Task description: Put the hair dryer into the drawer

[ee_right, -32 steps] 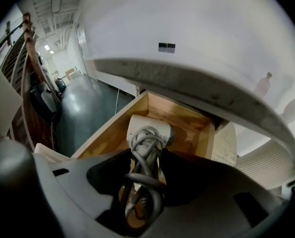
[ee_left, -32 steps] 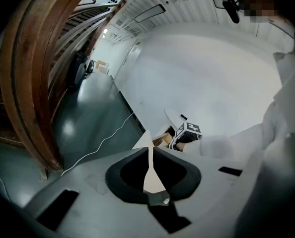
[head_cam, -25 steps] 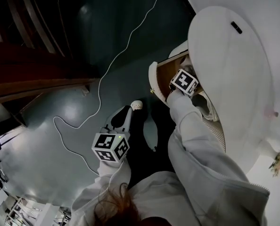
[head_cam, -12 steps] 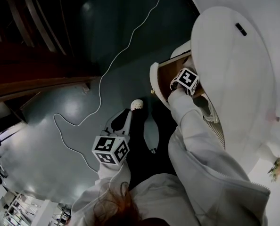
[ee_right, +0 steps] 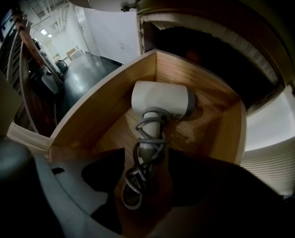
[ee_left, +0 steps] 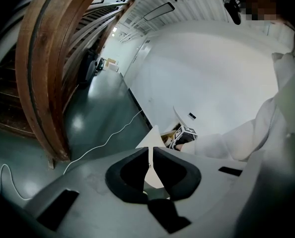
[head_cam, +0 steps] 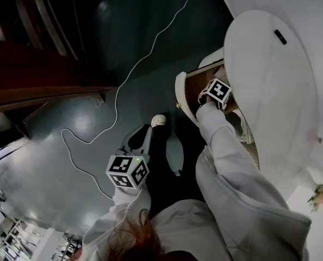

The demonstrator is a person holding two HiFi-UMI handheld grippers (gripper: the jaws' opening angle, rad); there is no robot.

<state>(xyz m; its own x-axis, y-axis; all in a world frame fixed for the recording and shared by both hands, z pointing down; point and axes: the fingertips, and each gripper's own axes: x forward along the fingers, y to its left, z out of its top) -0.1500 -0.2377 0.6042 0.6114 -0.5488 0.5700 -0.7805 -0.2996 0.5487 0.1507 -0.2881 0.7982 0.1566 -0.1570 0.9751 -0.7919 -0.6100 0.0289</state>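
Observation:
A white hair dryer [ee_right: 162,100] lies on the wooden floor of the open drawer [ee_right: 98,98], its grey cord [ee_right: 137,182] wound round the handle. My right gripper [ee_right: 145,175] points steeply down into the drawer [head_cam: 202,78]. Its jaws are opening, with the handle and cord between them and the pads off the dryer. In the head view only its marker cube [head_cam: 217,91] shows. My left gripper [head_cam: 145,140] hangs over the dark floor to the left of the drawer, its jaws shut on nothing [ee_left: 148,165].
The drawer belongs to a white rounded cabinet [head_cam: 270,91] on the right. A thin white cable [head_cam: 123,86] snakes across the dark glossy floor. A dark wooden railing [ee_left: 43,73] stands to the left. A white shoe tip [head_cam: 158,120] is near the left gripper.
The right gripper has sunk a little deeper into the drawer. The left gripper has stayed where it was.

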